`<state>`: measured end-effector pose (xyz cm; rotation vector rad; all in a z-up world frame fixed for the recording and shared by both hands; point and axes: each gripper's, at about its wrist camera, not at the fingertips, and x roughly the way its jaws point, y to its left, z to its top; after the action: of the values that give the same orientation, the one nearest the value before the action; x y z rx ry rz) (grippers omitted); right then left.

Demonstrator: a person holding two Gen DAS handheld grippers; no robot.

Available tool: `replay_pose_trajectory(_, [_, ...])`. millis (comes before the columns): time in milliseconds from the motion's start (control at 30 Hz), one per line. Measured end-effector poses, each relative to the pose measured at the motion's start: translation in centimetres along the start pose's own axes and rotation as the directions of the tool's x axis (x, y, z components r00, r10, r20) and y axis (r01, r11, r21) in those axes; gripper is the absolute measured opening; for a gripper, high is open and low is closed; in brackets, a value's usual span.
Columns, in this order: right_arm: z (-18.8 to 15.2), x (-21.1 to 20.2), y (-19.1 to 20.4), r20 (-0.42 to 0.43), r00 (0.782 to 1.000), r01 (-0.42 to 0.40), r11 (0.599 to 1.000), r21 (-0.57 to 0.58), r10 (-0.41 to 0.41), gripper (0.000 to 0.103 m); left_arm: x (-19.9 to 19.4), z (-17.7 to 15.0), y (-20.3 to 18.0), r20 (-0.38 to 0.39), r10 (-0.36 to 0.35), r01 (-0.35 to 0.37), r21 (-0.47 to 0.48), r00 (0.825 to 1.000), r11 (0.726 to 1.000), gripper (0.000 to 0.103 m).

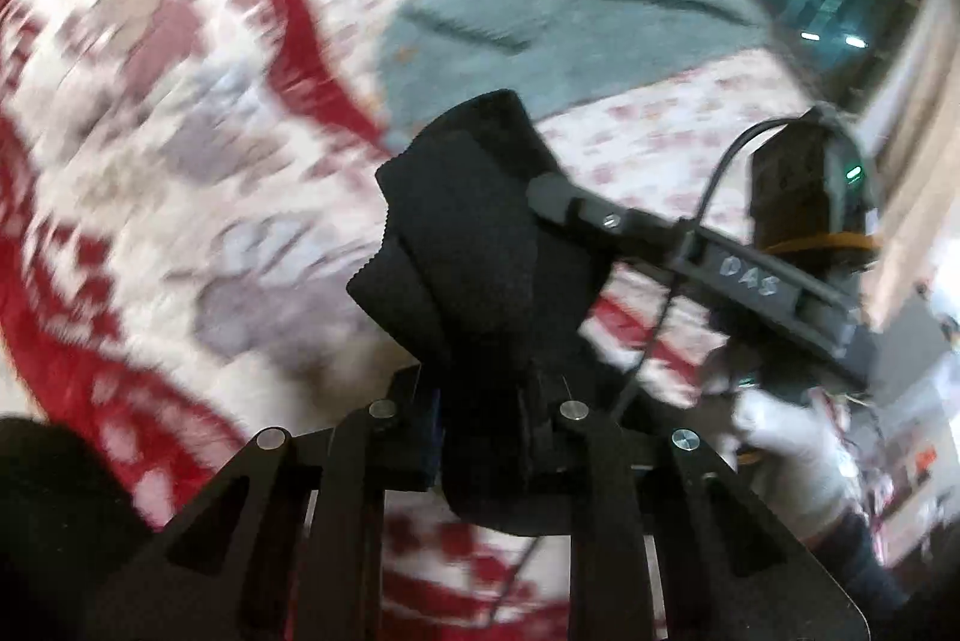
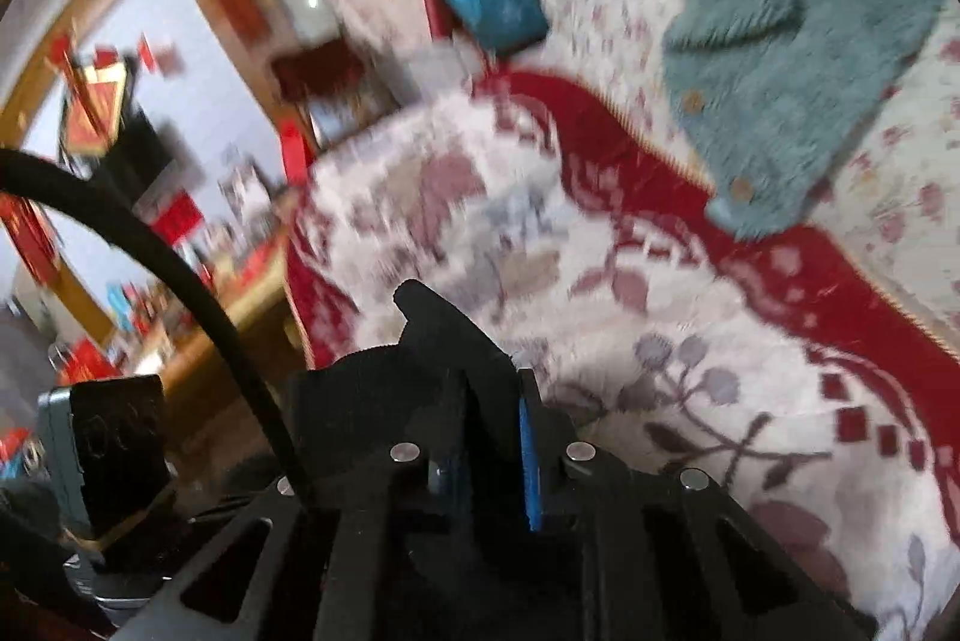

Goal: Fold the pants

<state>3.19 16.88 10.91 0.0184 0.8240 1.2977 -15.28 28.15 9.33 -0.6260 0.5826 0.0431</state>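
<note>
The black pants [image 1: 480,233] are bunched up and lifted above the bed. My left gripper [image 1: 480,401] is shut on a thick fold of the pants, which stands up between its jaws. My right gripper [image 2: 486,401] is shut on another part of the black pants [image 2: 444,341], whose edge pokes up past its blue pads [image 2: 529,461]. In the left wrist view the right gripper's body [image 1: 708,257] sits close at the right, its tip against the same bundle. Both views are blurred by motion.
A red and white floral blanket [image 1: 150,149] covers the near bed. A teal fleece jacket [image 2: 798,59] lies on the floral sheet [image 1: 690,125] beyond. A blue bag [image 2: 498,5] sits at the head. Room furniture [image 2: 198,317] is at the left.
</note>
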Motion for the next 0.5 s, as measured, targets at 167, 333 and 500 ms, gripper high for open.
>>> replay_pose_trajectory(167, [-0.5,-8.9,-0.6,0.17,0.985,-0.037,0.999,0.038,0.03,0.014,-1.5,0.7,-7.0,-0.003,-0.162,0.161,0.149,0.987,0.976,0.018])
replay_pose_trajectory(333, [-3.7,-18.6,-3.5,0.3,0.953,-0.005,0.992,0.128,-0.034,0.014,0.3,-1.0,-15.0,-0.093,-0.288,0.302,0.285,0.953,0.91,0.018])
replay_pose_trajectory(500, [-9.6,-23.7,-7.9,0.338,0.93,0.061,0.966,0.25,-0.146,0.014,4.5,-5.8,-20.6,-0.228,-0.282,0.351,0.37,0.932,0.86,0.018])
